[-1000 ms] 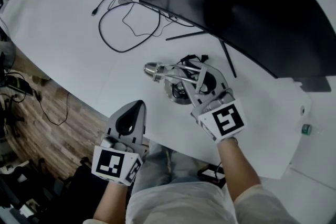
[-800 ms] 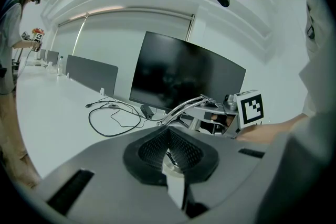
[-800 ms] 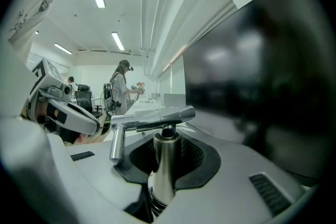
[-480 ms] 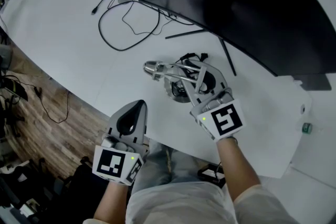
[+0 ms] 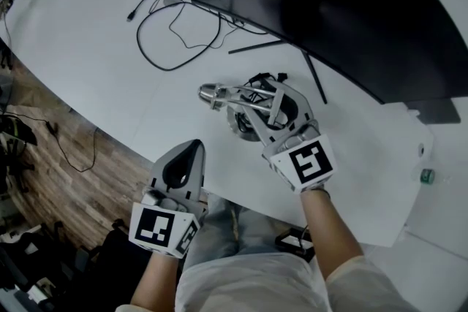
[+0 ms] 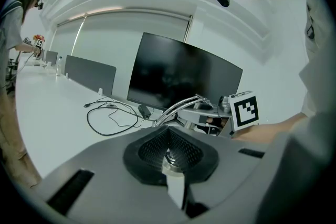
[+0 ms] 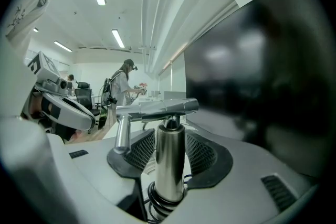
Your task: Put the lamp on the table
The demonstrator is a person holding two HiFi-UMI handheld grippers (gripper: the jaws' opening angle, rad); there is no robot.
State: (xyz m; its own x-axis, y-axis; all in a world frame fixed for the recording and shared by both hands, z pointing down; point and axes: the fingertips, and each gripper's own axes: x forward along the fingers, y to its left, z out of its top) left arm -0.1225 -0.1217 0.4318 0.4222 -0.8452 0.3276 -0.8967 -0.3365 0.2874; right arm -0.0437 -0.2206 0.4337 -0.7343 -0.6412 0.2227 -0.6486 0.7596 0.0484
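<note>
A silver desk lamp [image 5: 245, 104] stands on the white table [image 5: 95, 62], its round base under its folded arms and its head [image 5: 210, 93] pointing left. My right gripper [image 5: 272, 104] reaches over it from the near side. In the right gripper view the lamp's upright post [image 7: 169, 160] stands between the two mesh pads [image 7: 205, 152], and the jaws are opening off it. My left gripper [image 5: 190, 150] hangs off the table's near edge, shut and holding nothing. From the left gripper view the lamp's arm [image 6: 181, 107] shows beyond the left gripper [image 6: 170, 152].
A large dark curved monitor [image 5: 329, 4] stands just behind the lamp, its thin stand legs [image 5: 314, 80] on the table. A looped black cable [image 5: 179, 33] lies at the back left. Wooden floor [image 5: 66, 172] lies below the table's near edge. Another person [image 7: 122, 86] stands far off.
The right gripper's jaws have spread apart around the lamp's post and the gripper has shifted slightly left. The lamp stays on the table. The left gripper has not moved.
</note>
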